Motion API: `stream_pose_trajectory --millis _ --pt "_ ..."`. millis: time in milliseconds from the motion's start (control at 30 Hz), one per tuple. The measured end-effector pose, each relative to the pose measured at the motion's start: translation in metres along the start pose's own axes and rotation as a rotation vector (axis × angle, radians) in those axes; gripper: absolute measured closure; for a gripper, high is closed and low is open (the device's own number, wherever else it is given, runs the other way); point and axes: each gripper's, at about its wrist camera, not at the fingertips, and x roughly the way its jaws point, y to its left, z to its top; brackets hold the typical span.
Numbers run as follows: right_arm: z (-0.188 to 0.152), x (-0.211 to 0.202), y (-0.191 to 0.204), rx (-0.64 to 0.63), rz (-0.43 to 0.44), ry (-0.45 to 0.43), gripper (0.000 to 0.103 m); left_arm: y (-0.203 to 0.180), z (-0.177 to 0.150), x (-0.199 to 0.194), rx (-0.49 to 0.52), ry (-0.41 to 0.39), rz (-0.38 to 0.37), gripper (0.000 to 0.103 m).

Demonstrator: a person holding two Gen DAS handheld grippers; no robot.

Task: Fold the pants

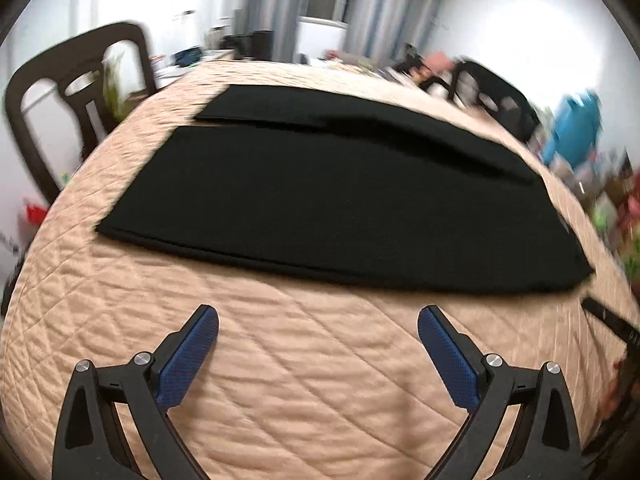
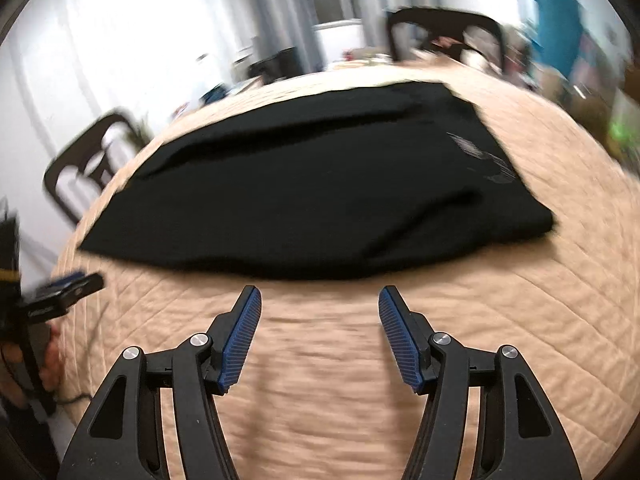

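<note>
Both grippers hang over the quilt [image 1: 304,380], and the pants [image 1: 320,200] lie flat ahead of them, black, stretched long across the table and clear of both sets of fingers. The left gripper [image 1: 318,344] has its jaws spread wide with nothing between them, only bare quilt under the blue pads [image 1: 188,360]. The right gripper [image 2: 320,330] is the same story: jaws apart, empty, its tips just short of the near hem of the pants [image 2: 312,188]. From the left wrist view one leg seems to lie over the other, a long edge running along the top layer, so the lengthwise fold looks done and the cloth sits as one long strip (the pictures are smeared, so the finer creases cannot be told). At the right end there is a faint pale print and some rumpling near the corner. At the left edge of the right wrist view the other gripper shows, with a hand [image 2: 50,360] on its handle. The step in hand looks like the pause between folds, both tools free and lining up. The next move likely calls for each gripper to take a near corner or one end of the strip, pinch both layers together, and carry that end over toward the other without dragging the lower layer.
</note>
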Motion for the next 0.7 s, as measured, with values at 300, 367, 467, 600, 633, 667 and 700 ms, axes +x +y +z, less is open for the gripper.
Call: stream_pose_trajectory --millis 300,367,467,600,633,667,700 --pt "0.025 0.010 -0.059 0.247 0.084 -0.039 0.041 0.055 0.020 0.008 -0.268 -0.057 -0.075 0.005" --pt "0.029 0.012 -0.066 0.303 0.096 -0.051 0.041 0.059 0.024 0.011 -0.294 -0.070 -0.066 0.008" --pt "0.030 0.012 -0.064 0.359 0.104 -0.067 0.042 0.058 0.030 0.015 -0.288 -0.082 -0.004 0.024" --pt "0.032 0.016 -0.058 0.381 0.038 -0.074 0.060 0.058 0.036 0.019 -0.263 -0.082 0.082 0.050" --pt "0.034 0.018 -0.059 0.397 0.025 -0.072 0.071 0.059 0.038 0.020 -0.265 -0.081 0.100 0.060" --pt "0.034 0.018 -0.063 0.414 0.018 -0.069 0.077 0.062 0.040 0.023 -0.274 -0.069 0.110 0.076" --pt "0.034 0.018 -0.068 0.427 0.016 -0.071 0.086 0.065 0.041 0.022 -0.285 -0.076 0.126 0.088"
